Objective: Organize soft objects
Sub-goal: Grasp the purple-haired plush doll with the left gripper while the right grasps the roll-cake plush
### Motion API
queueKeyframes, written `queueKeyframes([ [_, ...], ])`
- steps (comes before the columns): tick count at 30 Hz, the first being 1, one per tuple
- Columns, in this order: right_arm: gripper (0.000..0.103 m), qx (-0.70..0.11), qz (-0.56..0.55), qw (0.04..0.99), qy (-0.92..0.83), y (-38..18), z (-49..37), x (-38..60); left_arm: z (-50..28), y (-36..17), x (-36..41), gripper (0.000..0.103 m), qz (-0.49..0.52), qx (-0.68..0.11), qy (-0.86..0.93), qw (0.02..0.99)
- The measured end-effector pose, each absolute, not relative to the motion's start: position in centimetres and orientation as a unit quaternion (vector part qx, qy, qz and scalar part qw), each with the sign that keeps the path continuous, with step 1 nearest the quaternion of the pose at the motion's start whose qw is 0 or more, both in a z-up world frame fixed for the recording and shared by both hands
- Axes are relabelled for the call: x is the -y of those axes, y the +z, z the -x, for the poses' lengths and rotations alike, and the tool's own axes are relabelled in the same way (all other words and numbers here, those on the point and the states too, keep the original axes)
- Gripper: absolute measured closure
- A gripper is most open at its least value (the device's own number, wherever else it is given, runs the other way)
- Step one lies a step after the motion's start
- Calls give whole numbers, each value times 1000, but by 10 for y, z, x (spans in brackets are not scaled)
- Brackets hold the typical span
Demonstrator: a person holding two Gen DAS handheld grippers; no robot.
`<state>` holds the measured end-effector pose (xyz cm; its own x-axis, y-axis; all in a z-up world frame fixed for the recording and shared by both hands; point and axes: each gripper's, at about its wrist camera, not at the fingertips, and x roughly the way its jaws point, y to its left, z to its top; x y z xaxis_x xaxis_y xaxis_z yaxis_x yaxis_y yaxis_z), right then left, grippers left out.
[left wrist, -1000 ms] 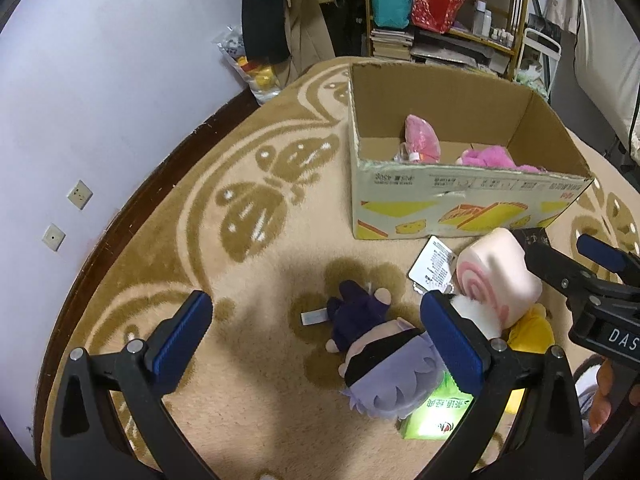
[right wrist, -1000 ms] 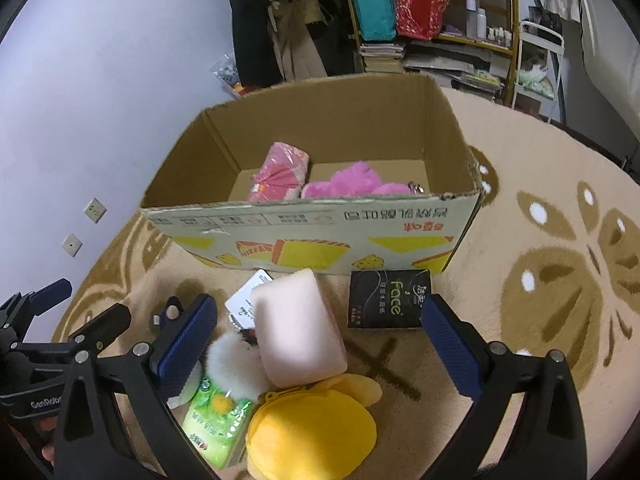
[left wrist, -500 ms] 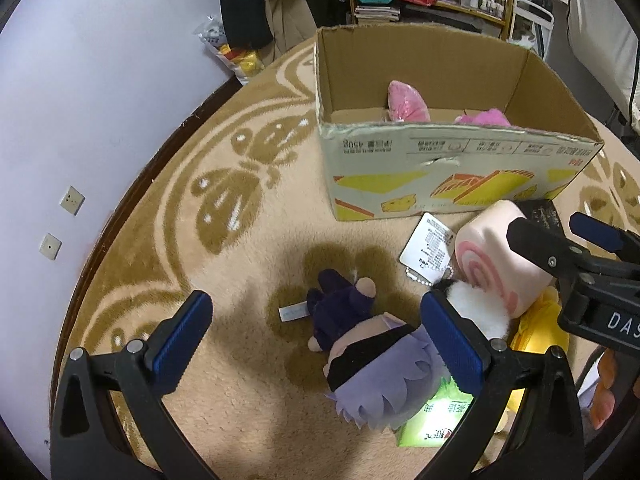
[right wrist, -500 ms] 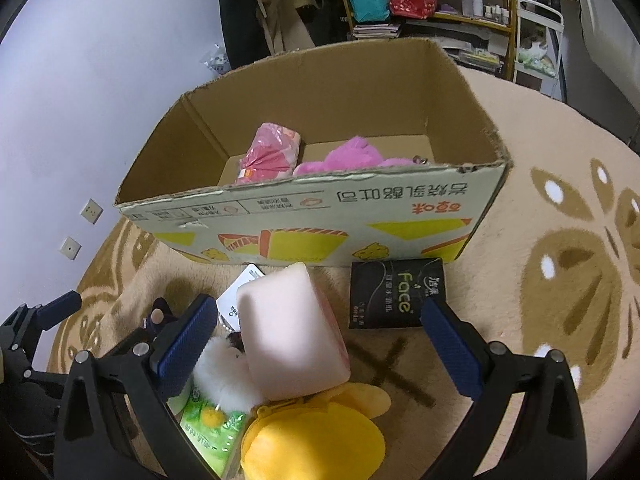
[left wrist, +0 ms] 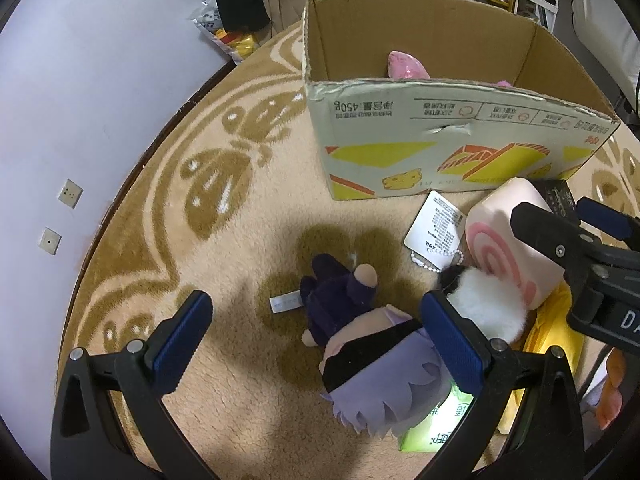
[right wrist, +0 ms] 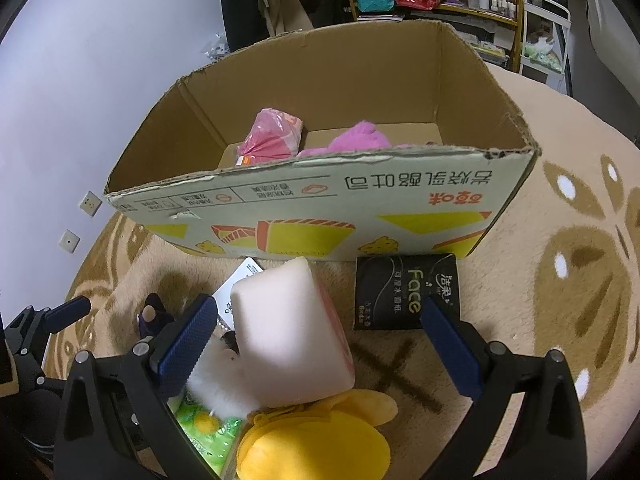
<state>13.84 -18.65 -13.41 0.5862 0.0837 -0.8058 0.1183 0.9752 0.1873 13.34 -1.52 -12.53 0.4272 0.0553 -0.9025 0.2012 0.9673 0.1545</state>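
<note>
Both tongs are spread wide and carrying nothing: the left gripper [left wrist: 316, 344] hangs over the purple-haired plush doll in dark clothes [left wrist: 362, 344], and the right gripper [right wrist: 320, 344] has its blue-padded fingers [right wrist: 186, 344] either side of the pale pink swirl-roll cushion [right wrist: 288, 336], not yet touching it. Compared with a second ago, both have dropped lower and pushed forward, so the open brown cardboard box with yellow cheese prints [right wrist: 320, 216] now fills far more of each view, while the toys on the carpet lie just where they lay. To my eye that means the picking has not begun; this is the closing-in before a grab, most likely on the pink cushion. The box already holds a pink wrapped packet [right wrist: 272, 136] and a magenta fluffy toy [right wrist: 352, 140], with bare floor left toward its right end. Its ragged near wall stands tall just beyond the pile, so anything lifted must clear that rim. The heap is crowded: the yellow plush toy [right wrist: 316, 436], a white fluffy pompom [right wrist: 216, 384], a green tissue pack [right wrist: 200, 424] and a black tissue pack marked Face [right wrist: 406, 292] press close together, and the two tools sit near each other. The beige patterned rug [left wrist: 224, 208] lies open to the left.
</note>
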Motion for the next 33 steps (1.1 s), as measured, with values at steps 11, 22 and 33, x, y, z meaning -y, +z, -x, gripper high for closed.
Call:
queueKeyframes([
  [11,6,-467,-96,879,-10,-142,-140,182,-136,-128,12,0,-111,-542,-46,832],
  [22,7,-466,-98,879,-8,-141,-141,183,-141,-140,9,0,-85,-567,-56,817],
  [33,14,-459,-93,884,4,-138,-141,178,-146,-159,7,0,-70,-599,-74,794],
])
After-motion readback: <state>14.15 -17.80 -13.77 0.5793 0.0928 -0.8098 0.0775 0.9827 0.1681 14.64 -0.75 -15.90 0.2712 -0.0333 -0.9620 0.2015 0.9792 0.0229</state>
